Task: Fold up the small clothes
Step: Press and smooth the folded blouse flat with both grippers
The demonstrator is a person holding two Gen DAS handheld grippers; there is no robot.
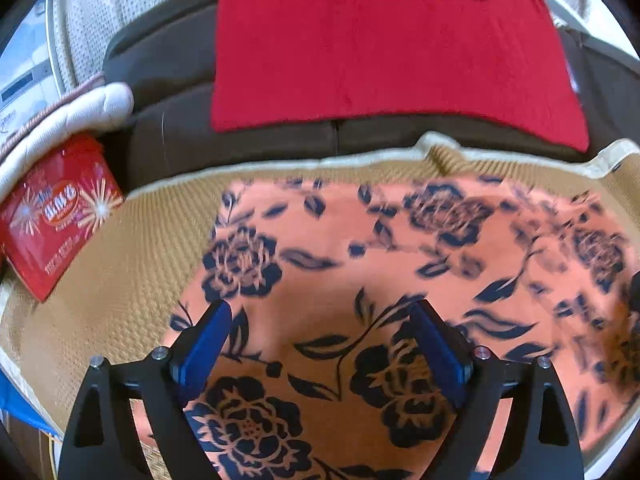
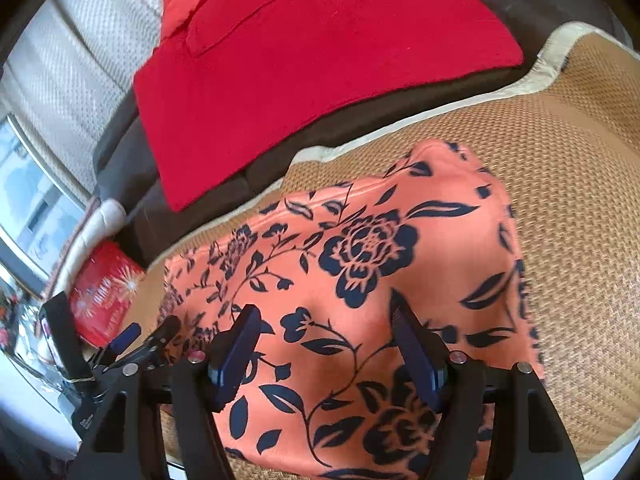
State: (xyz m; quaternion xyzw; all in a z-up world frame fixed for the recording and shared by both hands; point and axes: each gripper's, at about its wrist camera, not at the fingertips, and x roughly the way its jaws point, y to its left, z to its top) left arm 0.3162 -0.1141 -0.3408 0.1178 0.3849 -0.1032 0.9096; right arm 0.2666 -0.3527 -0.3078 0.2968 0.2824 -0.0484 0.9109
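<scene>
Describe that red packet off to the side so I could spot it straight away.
Start at the woven tan mat under the floral orange cloth. At its left edge, below a white quilted cushion, lies the red packet. Unlike the plain red cloth behind, it is glossy with starburst prints.

The left gripper (image 1: pixel 322 344) and right gripper (image 2: pixel 326 350) share one build: matte black angular arms, round silver screw heads at the joints, and flat blue pads (image 1: pixel 204 344) lining the jaws.

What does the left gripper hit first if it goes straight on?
Likely the floral cloth spread on the mat. The open left gripper tilts down over it, nothing between; depth is unclear.
</scene>
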